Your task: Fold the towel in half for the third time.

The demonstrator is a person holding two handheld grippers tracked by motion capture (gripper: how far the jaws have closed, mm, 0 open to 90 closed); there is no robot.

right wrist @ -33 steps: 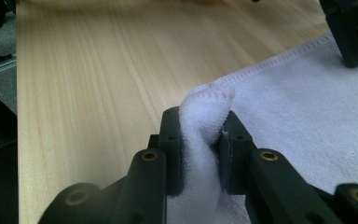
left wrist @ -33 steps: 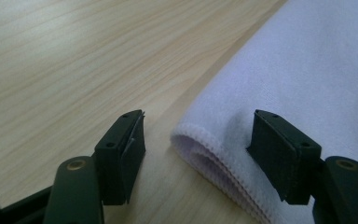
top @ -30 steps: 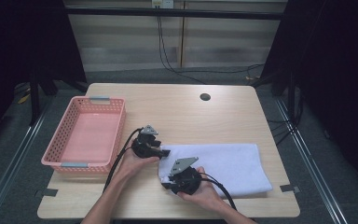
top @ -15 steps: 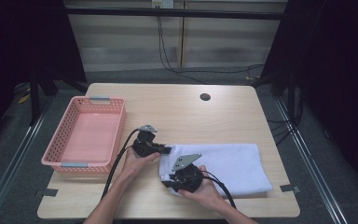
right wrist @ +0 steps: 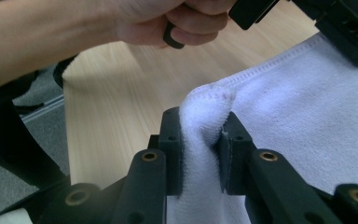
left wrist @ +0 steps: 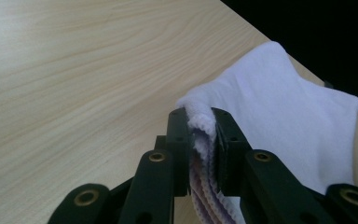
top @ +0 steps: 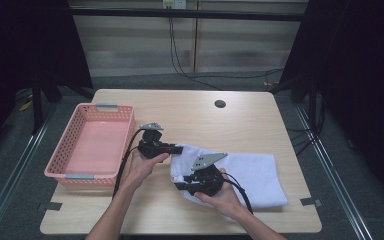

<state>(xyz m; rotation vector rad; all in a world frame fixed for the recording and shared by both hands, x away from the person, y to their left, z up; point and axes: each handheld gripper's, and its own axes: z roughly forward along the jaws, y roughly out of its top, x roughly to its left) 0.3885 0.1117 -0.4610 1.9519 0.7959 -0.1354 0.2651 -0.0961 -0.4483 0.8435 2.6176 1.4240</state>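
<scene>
Towel (top: 250, 172) | left tool (left wrist: 200, 128) pinches edge | right tool (right wrist: 203, 135) pinches edge

The left claw (left wrist: 200, 135) has just closed on the white towel's (top: 250, 172) nine-o'clock edge; both claws, the right claw (right wrist: 201, 135) too, have lifted that edge off the tabletop (top: 190, 115).

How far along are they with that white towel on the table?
Early on. Done: both tongs have a grip, the left tongs just closed on a corner of the folded white terry towel, the right tongs pinching its near edge. In hand: that end is lifting off the light wooden table. Left: the pink plastic basket holds nothing yet, perhaps the destination.
</scene>
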